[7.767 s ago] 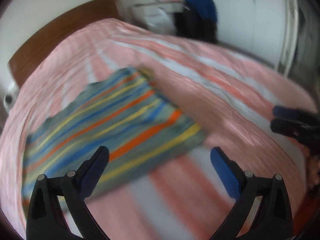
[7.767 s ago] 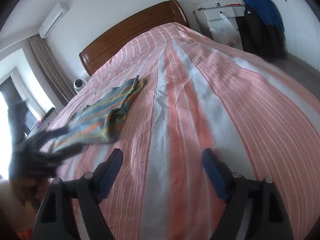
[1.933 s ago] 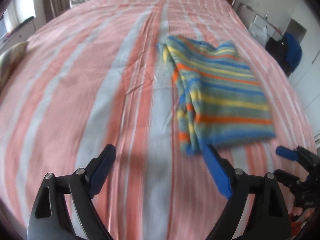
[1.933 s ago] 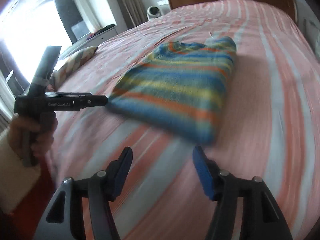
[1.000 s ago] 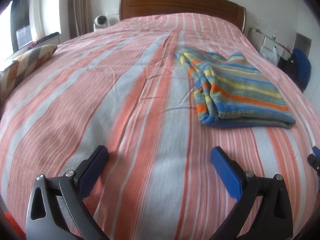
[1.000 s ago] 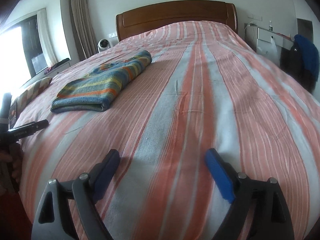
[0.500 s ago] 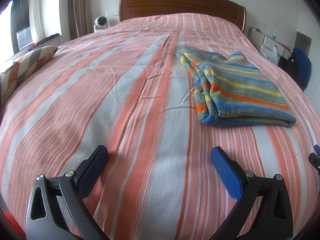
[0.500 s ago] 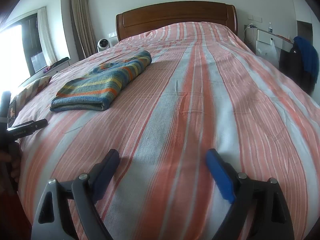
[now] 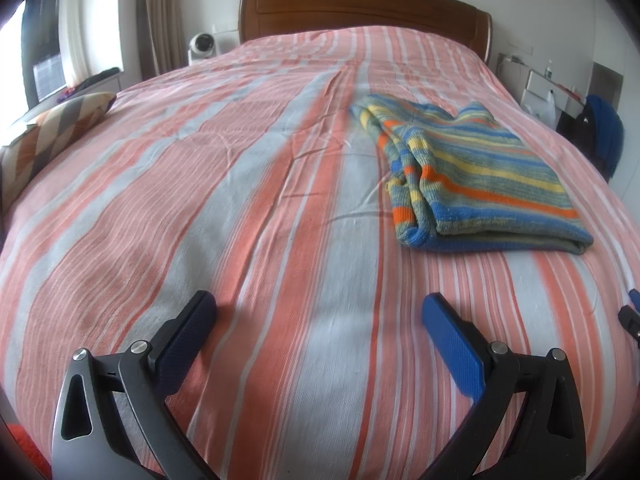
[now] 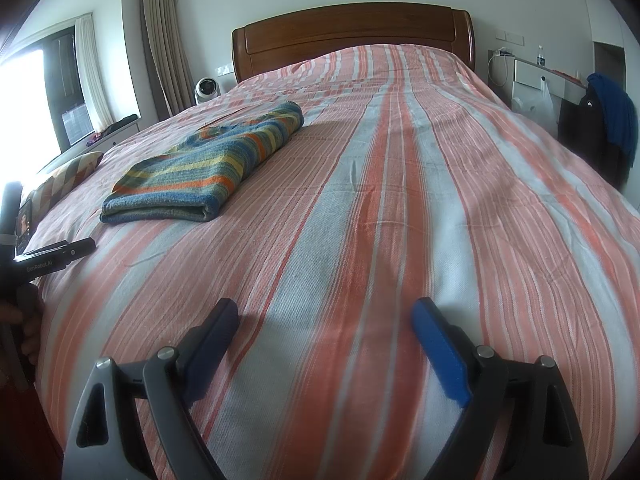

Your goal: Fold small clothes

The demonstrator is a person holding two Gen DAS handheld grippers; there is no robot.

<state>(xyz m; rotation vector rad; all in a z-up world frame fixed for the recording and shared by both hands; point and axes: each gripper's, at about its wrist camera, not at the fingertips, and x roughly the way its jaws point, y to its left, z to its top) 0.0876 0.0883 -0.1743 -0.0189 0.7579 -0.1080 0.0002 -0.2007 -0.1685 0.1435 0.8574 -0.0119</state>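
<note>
In the left wrist view, the left hand-held gripper (image 9: 319,316) is held low over the near end of the bed (image 9: 256,208), angled downward, its blue pads (image 9: 450,342) spread wide with only bedcover between them. The folded striped garment (image 9: 476,184) is seen lying flat on the pink-and-grey striped cover, ahead and to the right, well apart from the pads. A wooden headboard (image 9: 360,8) is seen at the far end, a patterned cushion (image 9: 52,128) at the left edge, and a small white fan (image 9: 202,44) by the curtain. In the right wrist view, the right hand-held gripper (image 10: 325,326) is likewise tilted down over the cover, its jaws spread and nothing pinched. The folded striped garment (image 10: 208,168) is seen ahead to the left, clear of it. The left hand-held gripper (image 10: 60,256) is visible at the left edge, gripped in a hand (image 10: 24,316). A blue jacket (image 10: 614,110) is draped at the right of the room.
</note>
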